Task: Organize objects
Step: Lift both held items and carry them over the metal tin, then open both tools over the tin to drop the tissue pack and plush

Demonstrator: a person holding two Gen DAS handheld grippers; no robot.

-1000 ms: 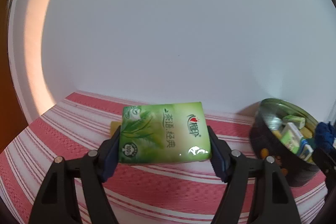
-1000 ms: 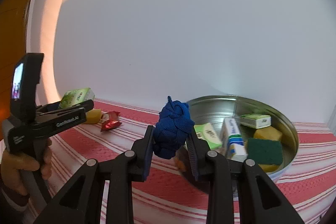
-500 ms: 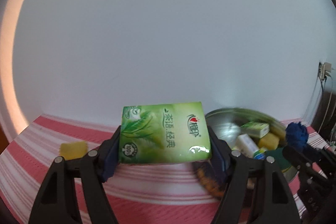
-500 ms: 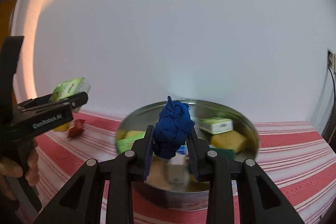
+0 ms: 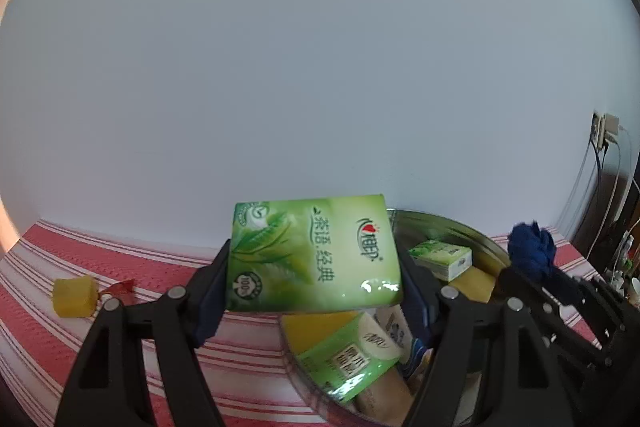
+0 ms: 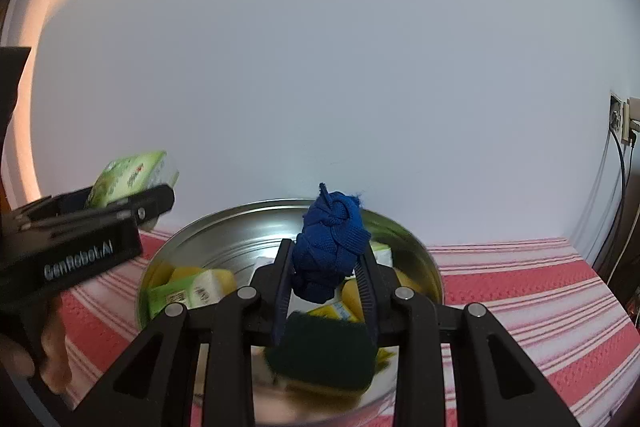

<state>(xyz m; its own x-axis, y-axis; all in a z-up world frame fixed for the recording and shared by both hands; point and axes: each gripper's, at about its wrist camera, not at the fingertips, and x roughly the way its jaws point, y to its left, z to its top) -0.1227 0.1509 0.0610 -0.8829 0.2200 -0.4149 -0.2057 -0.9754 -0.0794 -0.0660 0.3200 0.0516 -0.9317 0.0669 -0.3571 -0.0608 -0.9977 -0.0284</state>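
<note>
My left gripper (image 5: 314, 283) is shut on a green tissue pack (image 5: 312, 251), held above the near left rim of a round metal basin (image 5: 448, 225). The same tissue pack (image 6: 132, 175) shows in the right wrist view, left of the basin (image 6: 240, 223). My right gripper (image 6: 326, 275) is shut on a knotted blue cloth (image 6: 328, 247) and hangs over the basin's middle. That blue cloth (image 5: 532, 251) appears at the right of the left wrist view. Inside the basin lie a dark green sponge (image 6: 324, 351), green packs (image 6: 184, 293) and yellow sponges.
A yellow sponge cube (image 5: 74, 297) and a red wrapper (image 5: 120, 287) lie on the red-and-white striped tablecloth (image 5: 80, 251) left of the basin. A white wall stands close behind. A wall socket with cables (image 6: 620, 123) is at the far right. A hand (image 6: 48, 355) holds the left gripper.
Both grippers have swung right toward the basin: it now lies under the right gripper and under the right half of the left one. The yellow cube and wrapper slid left. Both grips unchanged.
</note>
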